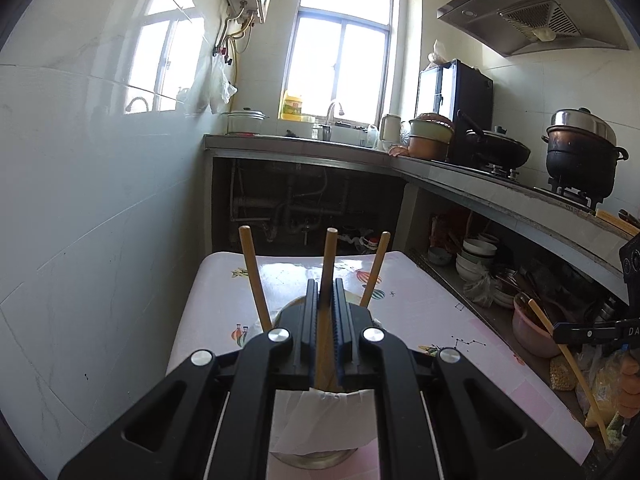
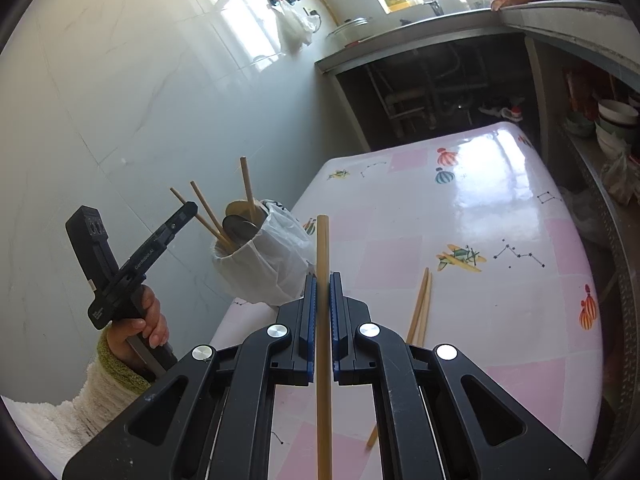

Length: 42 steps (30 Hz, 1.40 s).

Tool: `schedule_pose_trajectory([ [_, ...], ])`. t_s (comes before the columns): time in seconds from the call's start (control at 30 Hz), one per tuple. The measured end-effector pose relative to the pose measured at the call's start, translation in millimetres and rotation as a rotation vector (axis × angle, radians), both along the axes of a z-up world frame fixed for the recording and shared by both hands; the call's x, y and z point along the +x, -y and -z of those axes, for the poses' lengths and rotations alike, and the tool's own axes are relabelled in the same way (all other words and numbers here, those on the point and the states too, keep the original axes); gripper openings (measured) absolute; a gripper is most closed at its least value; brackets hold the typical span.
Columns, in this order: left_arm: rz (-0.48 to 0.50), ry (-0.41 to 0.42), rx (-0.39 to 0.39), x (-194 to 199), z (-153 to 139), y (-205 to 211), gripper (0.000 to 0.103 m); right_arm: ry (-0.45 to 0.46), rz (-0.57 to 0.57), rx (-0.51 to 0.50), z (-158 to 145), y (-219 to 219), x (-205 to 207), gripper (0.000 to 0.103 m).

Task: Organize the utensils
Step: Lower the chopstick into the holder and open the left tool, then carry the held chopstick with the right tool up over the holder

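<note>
Chopstick [image 2: 323,320] in right claw [image 2: 323,280]

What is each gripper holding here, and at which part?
Each holds one chopstick. The left gripper clamps its chopstick below the top end; the right gripper grips its chopstick similarly.

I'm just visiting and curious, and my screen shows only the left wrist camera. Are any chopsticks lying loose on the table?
Observer: Yes. Two chopsticks lie side by side on the table, just right of the right gripper.
Operator: What else stands in the holder?
Observer: A tan and a grey rounded utensil head poke out of the bag-lined holder.
Operator: Who holds the left gripper?
Observer: A hand in a fluffy white sleeve grips the handle of the left gripper.
</note>
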State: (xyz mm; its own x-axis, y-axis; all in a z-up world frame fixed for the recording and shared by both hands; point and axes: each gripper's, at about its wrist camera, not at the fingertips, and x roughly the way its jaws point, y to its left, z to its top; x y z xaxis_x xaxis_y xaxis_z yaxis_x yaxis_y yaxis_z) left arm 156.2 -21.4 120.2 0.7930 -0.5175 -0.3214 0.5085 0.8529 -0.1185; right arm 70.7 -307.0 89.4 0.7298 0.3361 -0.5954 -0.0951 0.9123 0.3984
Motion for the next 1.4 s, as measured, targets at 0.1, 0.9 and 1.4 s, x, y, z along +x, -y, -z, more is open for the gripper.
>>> schedule_pose_trajectory([
  [0.1, -0.005, -0.015, -0.012, 3, 0, -4, 0.007, 0.004, -0.003, 0.000, -2, -1, 2, 0.004],
  [0.9, -0.056, -0.095, -0.170, -56, 12, -76, 0.070, 0.276, -0.227, 0.177, -93, -81, 114, 0.004],
  [1.4, -0.170, -0.075, -0.122, -76, 31, -115, 0.075, 0.350, -0.224, 0.224, -79, -136, 211, 0.004],
])
